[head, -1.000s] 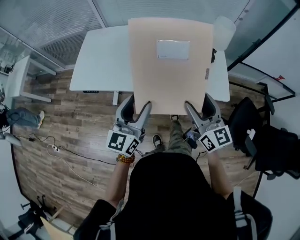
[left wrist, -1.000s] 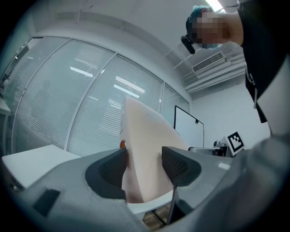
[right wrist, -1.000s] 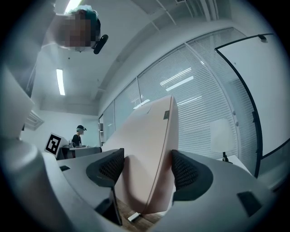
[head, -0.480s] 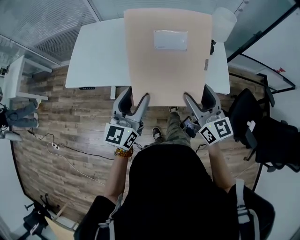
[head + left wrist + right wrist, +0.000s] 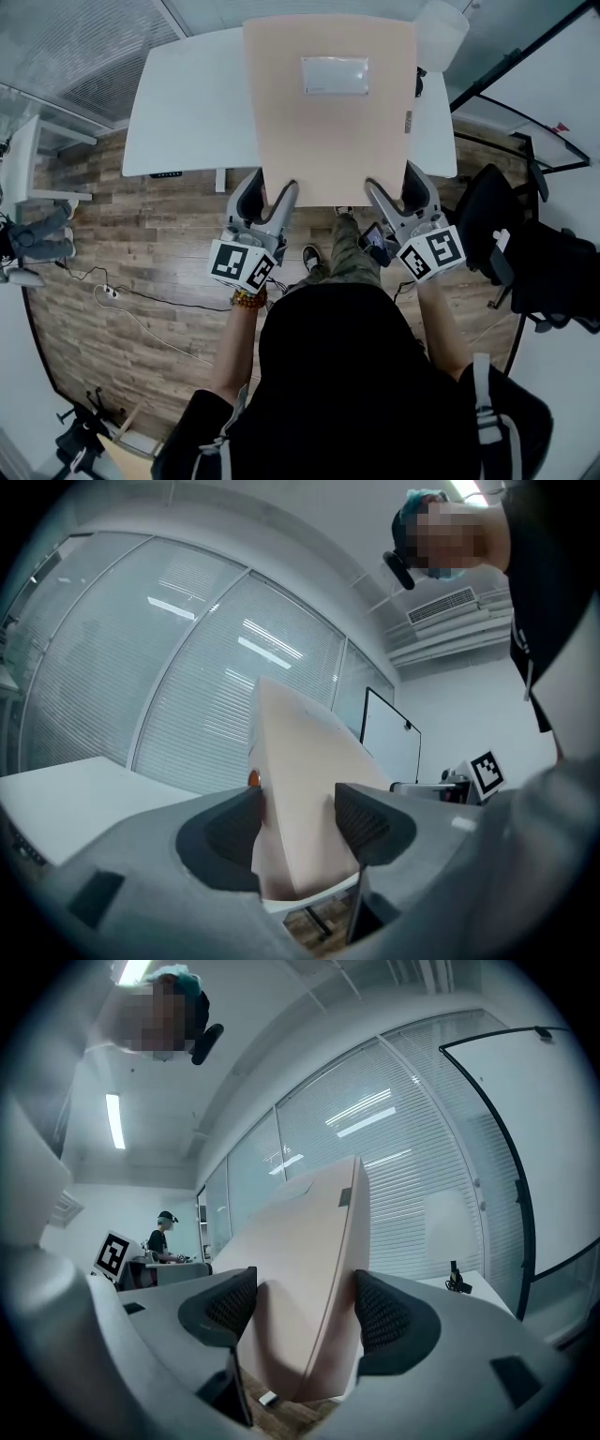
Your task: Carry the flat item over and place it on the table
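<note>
At the far side, the white table now lies under most of the beige board. In the last second the board has travelled farther over the tabletop; contact not discernible. Left gripper and right gripper each clamp its near edge. Pale label faces up. Judgement: carry nearly complete, lowering next.

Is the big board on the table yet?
Not yet. Done: the board is lifted and is above the table. In hand: the left hand-held gripper and right hand-held gripper each clamp its near edge, holding it tilted up. Left: lower it flat onto the table and let go.
</note>
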A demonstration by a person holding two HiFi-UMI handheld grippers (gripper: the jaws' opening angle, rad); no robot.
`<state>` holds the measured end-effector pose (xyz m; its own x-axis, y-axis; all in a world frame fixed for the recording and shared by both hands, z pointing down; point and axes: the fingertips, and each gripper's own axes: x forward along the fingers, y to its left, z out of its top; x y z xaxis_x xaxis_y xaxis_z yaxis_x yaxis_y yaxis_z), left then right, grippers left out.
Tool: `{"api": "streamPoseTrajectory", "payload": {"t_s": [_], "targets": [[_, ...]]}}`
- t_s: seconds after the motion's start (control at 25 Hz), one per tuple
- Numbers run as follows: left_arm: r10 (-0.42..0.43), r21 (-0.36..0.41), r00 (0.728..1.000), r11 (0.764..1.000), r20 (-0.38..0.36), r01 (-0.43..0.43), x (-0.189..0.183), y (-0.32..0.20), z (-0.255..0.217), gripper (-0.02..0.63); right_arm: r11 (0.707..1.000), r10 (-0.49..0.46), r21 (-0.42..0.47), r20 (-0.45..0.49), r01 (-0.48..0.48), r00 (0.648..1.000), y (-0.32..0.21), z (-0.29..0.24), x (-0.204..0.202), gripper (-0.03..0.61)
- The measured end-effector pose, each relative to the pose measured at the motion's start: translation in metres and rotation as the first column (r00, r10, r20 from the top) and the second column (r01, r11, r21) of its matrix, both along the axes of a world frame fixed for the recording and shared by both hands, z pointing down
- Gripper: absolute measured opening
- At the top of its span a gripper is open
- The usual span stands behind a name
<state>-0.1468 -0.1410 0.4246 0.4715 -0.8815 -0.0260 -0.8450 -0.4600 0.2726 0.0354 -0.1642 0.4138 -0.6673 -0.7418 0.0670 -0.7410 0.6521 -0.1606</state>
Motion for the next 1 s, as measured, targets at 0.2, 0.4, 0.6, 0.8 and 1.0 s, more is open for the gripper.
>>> {"api": "streamPoseTrajectory", "payload": {"t_s": [0.2,0.4,0.6,0.8,1.0], "targets": [[0.008,-0.058,1.000,0.998,-0.012,-0.008,0.003,0.005,0.029,0.247,0.999,0.007,-0.045,-0.007,-0.008,1.000,0.004,0.026,0.003,0.305],[0.013,-0.174,1.000,0.985,-0.020,-0.016,0.013,0.016,0.070,0.247,0.989,0.027,-0.143,-0.015,-0.029,1.000,0.015,0.067,0.014,0.305],[0.024,-0.236,0.999,0.971,-0.025,-0.029,0.020,0.026,0.094,0.247,0.975,0.044,-0.220,-0.008,-0.044,0.999,0.028,0.096,0.022,0.305],[0.047,-0.257,0.999,0.965,-0.018,-0.050,0.028,0.028,0.102,0.249,0.968,0.053,-0.245,-0.015,-0.055,0.999,0.032,0.105,0.031,0.305],[0.059,-0.237,0.998,0.970,-0.008,-0.059,0.033,0.021,0.097,0.249,0.970,0.071,-0.233,-0.002,-0.069,0.998,0.029,0.101,0.036,0.305]]}}
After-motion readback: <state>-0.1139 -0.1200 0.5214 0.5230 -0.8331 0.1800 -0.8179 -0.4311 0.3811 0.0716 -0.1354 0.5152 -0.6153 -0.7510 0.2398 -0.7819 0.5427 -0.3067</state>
